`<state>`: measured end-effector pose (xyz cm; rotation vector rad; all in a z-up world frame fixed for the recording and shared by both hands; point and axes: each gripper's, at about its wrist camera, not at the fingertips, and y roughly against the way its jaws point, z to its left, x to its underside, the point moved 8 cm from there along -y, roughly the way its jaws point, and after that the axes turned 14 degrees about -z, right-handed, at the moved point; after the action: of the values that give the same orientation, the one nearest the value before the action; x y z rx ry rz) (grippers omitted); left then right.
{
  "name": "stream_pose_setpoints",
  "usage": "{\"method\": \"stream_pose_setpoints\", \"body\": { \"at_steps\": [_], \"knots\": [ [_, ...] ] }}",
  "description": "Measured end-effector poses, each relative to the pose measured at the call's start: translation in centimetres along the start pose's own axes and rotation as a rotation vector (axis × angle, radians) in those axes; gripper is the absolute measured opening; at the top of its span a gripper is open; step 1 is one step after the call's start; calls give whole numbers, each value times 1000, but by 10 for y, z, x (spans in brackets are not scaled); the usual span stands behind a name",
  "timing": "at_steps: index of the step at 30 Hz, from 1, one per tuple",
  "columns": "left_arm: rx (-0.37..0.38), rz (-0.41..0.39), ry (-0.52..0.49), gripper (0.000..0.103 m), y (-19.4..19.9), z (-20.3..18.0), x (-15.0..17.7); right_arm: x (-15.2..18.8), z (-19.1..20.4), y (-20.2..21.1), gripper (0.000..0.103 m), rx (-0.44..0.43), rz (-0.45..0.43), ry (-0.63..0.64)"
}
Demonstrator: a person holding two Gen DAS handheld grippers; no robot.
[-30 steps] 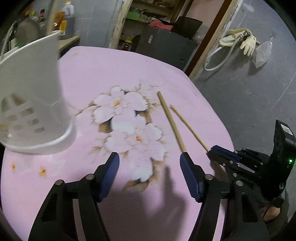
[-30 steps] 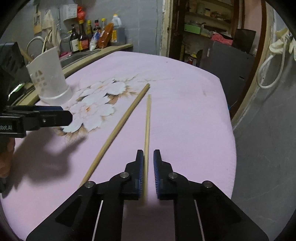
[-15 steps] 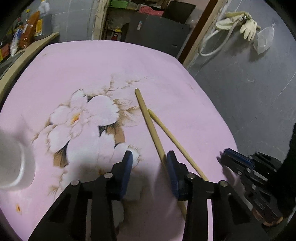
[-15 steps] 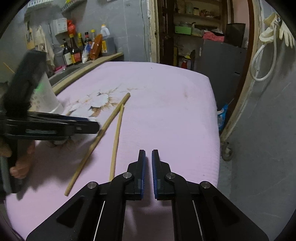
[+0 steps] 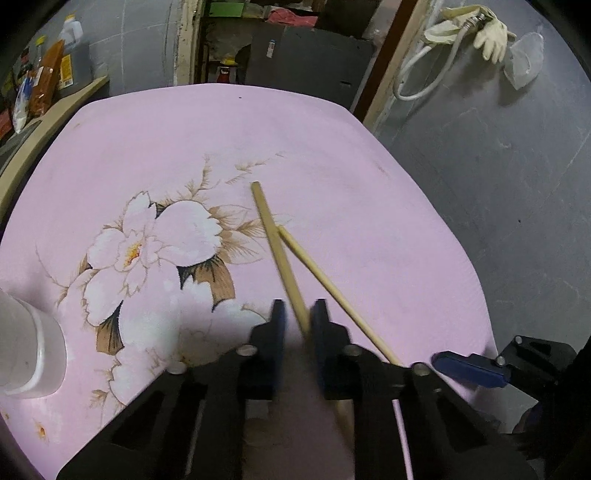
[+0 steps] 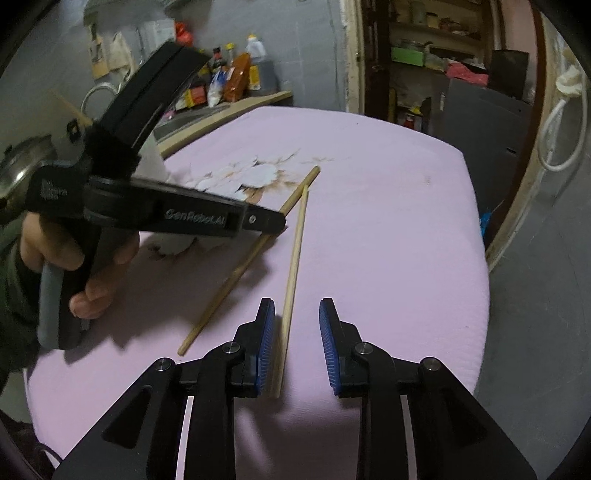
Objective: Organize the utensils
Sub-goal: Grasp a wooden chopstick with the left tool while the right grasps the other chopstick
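Note:
Two wooden chopsticks lie on the pink flowered tablecloth (image 5: 332,147). The thicker chopstick (image 5: 275,243) runs between the fingers of my left gripper (image 5: 298,325), whose jaws are nearly closed around it; the frame is blurred. The thinner chopstick (image 5: 332,291) lies just right of it. In the right wrist view the thinner chopstick (image 6: 293,266) lies between the fingers of my right gripper (image 6: 297,332), which is open, next to its left finger. The thicker chopstick (image 6: 236,277) passes under the left gripper (image 6: 273,221). The white utensil holder (image 5: 26,350) stands at the left.
Bottles (image 6: 240,77) stand on a counter behind the table. A dark cabinet (image 5: 314,62) and shelves are beyond the far edge. The table's right edge drops to a grey floor (image 5: 498,184). A hose and gloves (image 5: 480,26) hang on the wall.
My left gripper has moved right over the thicker chopstick and narrowed around it. My right gripper has opened, and the thinner chopstick now lies between its fingers.

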<state>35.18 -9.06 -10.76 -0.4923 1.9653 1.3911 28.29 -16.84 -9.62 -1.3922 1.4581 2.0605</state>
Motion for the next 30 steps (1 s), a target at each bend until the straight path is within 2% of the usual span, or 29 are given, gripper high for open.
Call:
{"method": "stream_pose_setpoints", "body": {
  "at_steps": [3, 4, 5, 11, 16, 19, 21, 24, 30],
  "knots": [
    [-5, -6, -13, 8, 4, 2, 4, 2, 4, -2, 20, 25, 5, 59],
    [-4, -6, -12, 8, 5, 2, 6, 2, 3, -3, 8, 34, 7, 71],
    [-3, -5, -10, 8, 6, 3, 7, 3, 2, -3, 6, 42, 10, 73],
    [-11, 4, 7, 7, 19, 11, 17, 2, -13, 1, 3, 94, -16, 46],
    [-14, 3, -1, 6, 41, 14, 31, -2, -21, 3, 3, 109, -17, 27],
    [-9, 5, 3, 6, 51, 16, 36, -6, -24, -3, 4, 76, 7, -14],
    [-3, 4, -5, 7, 51, 15, 35, -12, -24, -9, 7, 57, 22, -30],
    [14, 13, 21, 8, 49, 17, 35, -20, -22, -22, 19, 28, 50, -26],
    [31, 40, 30, 9, 49, 21, 34, -36, -18, -57, 21, -14, 125, 4]
  ]
}}
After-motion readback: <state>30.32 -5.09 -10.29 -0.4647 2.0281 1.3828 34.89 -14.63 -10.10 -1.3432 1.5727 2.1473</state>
